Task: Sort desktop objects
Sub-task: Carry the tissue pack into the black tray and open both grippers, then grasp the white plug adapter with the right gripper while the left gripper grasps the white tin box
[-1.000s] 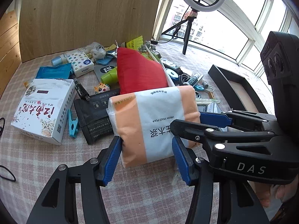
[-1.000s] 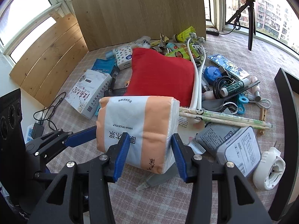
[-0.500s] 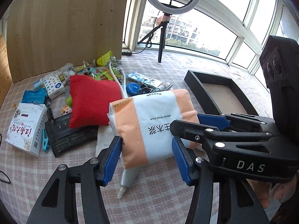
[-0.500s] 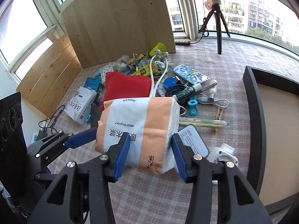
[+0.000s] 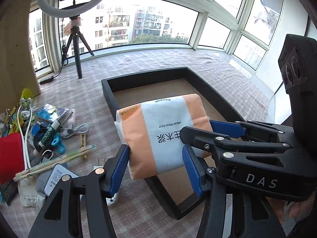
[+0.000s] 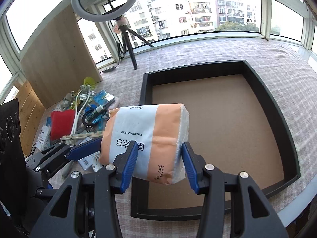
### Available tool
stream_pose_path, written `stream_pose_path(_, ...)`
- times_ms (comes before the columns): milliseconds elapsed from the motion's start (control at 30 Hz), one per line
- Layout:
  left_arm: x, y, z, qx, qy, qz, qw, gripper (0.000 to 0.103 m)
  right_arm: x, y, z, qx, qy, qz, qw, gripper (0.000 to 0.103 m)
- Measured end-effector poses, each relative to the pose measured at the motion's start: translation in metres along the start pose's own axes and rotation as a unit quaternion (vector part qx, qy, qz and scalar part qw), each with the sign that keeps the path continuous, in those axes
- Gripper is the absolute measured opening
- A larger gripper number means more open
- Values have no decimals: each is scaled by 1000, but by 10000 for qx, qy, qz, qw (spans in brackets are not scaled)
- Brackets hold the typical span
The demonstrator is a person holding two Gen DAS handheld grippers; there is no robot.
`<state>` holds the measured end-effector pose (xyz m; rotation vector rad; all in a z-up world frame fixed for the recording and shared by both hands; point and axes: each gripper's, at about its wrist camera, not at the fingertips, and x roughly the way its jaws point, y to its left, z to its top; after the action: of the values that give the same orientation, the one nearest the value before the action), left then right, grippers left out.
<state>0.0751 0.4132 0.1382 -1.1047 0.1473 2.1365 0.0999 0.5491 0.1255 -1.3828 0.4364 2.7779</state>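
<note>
The tissue pack [image 5: 164, 136] hides part of the tray [image 5: 142, 77], seemingly its near wall.

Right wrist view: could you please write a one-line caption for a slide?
Both tools, right and left, hold an orange-and-white tissue pack above the near-left edge of a black tray.

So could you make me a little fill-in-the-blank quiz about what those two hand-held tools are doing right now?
1. Both tools grip one orange-and-white pack of ____.
2. The pack is held over the black ____, whose floor is bare.
3. The left tool and right tool each have ____ finger pads.
4. The red pouch lies in the ____ beside the tray.

Missing words: tissues; tray; blue; clutter
</note>
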Motion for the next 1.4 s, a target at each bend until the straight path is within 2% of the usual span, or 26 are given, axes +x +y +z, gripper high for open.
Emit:
stream_pose_path(267,30,-74,19,396,139,-379,9984,50,-26,-73,-3,445,-121,-452,9979,45)
stream_pose_path(333,31,-83,22,410,158,-460,9980,73,-33,-85,-1,643,-204,-508,9964,45)
stream_pose_path(500,24,-81,23,490,13,-261,9985,75,-39,-84,7,581,-335,-392,9970,45)
stream_pose_path(633,13,-50,17,228,-18,19,9997,75,-30,-62,11,331,-267,-159,9990,45)
stream_pose_path(800,-5,12,-8,-293,68,471,9984,75,-5,-18,11,-185,40,273,9994,46)
stream_pose_path(900,-19,50,-27,-526,192,826,9950,75,10,10,6,-456,228,445,9977,55)
stream_pose_path(1067,-39,101,-59,-755,329,1422,9864,75,34,50,-4,-696,542,670,9938,56)
stream_pose_path(1267,-44,128,-80,-437,554,1581,9849,75,64,82,-15,-824,966,651,9898,56)
stream_pose_path(1400,-39,134,-84,-131,713,1479,9864,76,83,91,-22,-693,1285,579,9876,56)
